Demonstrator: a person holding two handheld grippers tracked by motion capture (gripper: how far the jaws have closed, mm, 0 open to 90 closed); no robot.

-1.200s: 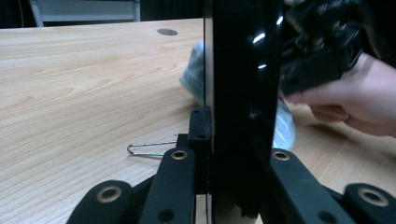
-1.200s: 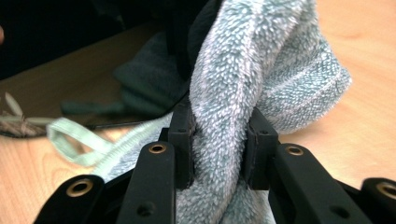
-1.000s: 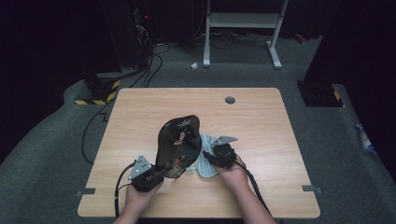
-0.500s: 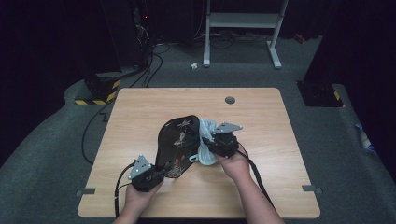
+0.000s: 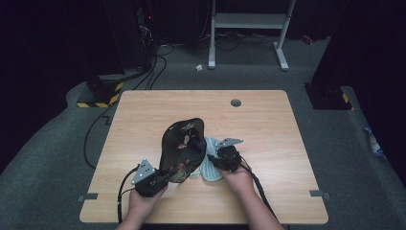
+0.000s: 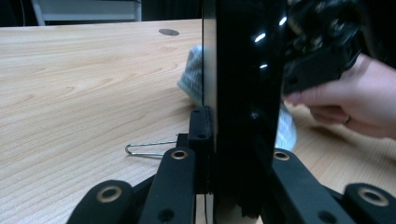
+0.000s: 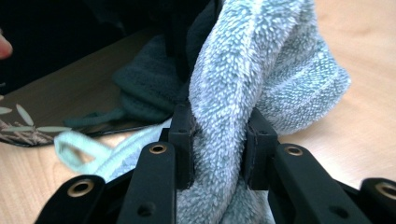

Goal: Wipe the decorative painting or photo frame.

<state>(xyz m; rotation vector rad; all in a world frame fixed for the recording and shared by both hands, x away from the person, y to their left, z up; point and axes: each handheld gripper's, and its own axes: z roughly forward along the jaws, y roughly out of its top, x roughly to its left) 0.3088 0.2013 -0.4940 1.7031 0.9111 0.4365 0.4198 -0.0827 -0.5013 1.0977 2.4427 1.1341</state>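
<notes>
So that the right gripper (image 5: pixel 216 160), pinching the cloth (image 7: pixel 261 79), can wipe it, the left gripper (image 5: pixel 160 178) clamps the tray (image 5: pixel 182 148) tilted up near the table's (image 5: pixel 268 110) front edge.

Cloth hand slides along the plate's right edge

Against the earlier pictures, we see the right gripper (image 5: pixel 210 159), clamped on the pale blue-green terry cloth (image 5: pixel 209 162), first pushed up the table beside the glossy black oval plate with a flower pattern (image 5: pixel 182 148), then drawn back toward the near edge. The cloth's bunched folds now lie closer to the person, against the plate's right rim.
</notes>
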